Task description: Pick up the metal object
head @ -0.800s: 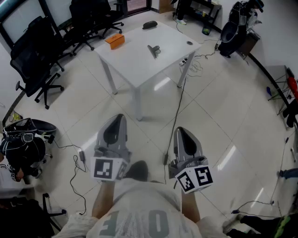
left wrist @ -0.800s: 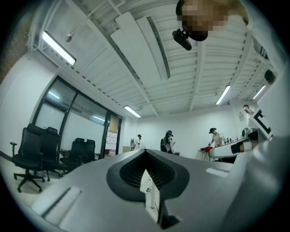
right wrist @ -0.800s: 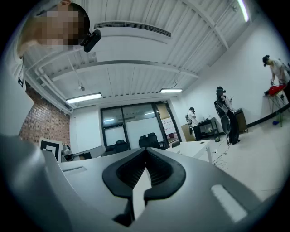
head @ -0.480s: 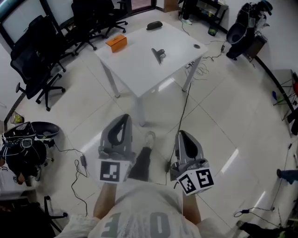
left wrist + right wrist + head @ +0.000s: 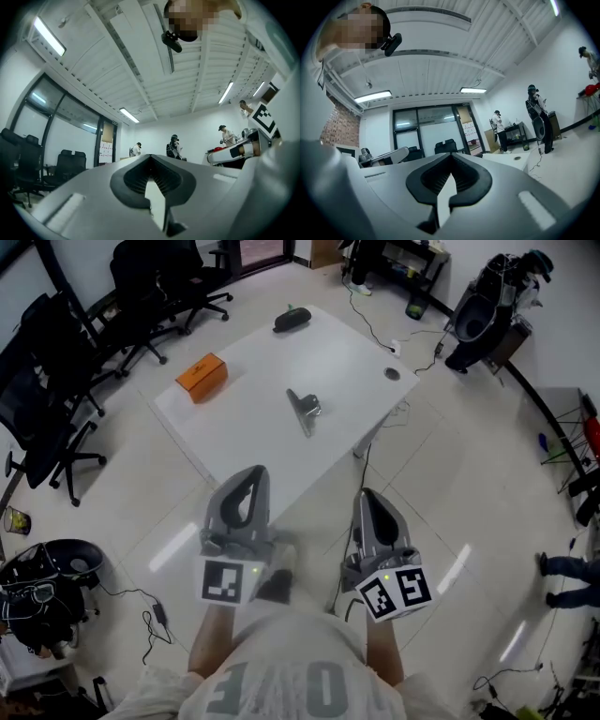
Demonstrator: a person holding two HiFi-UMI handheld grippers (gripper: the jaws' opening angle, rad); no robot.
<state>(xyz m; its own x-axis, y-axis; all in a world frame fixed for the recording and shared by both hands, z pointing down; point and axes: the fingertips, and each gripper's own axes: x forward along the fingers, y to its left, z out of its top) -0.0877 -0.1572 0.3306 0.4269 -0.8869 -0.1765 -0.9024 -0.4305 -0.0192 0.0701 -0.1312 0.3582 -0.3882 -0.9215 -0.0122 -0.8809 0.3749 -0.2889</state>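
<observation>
- Left gripper (image 5: pixel 251 474): in its own view (image 5: pixel 150 157) the jaw tips meet, with only a thin wedge of light below them; closed, holding nothing.
- Right gripper (image 5: pixel 368 495): in its own view (image 5: pixel 451 156) the jaws are likewise pressed together at the tip and empty.
- Both are held side by side in front of the person's chest, tips over the near edge of the white table (image 5: pixel 246 442), touching nothing.
- Metal object (image 5: pixel 305 412): lies on the table ahead of both grippers, roughly between the lines of their tips and well apart from them. No jaw is near it.
- Orange box (image 5: pixel 202 377): ahead and left of the left gripper, farther off than the metal object.
- Black case (image 5: pixel 292 319): at the table's far edge, straight beyond the metal object.
- Small dark disc (image 5: pixel 392 374): ahead of the right gripper, slightly to its right, near the table's right corner.
- Office chairs (image 5: pixel 141 287): far ahead on the left, past the table.
- Black bag (image 5: pixel 478 306): far ahead on the right, on the floor.
- The gripper views tilt up toward the ceiling; people stand far off in front of both.
</observation>
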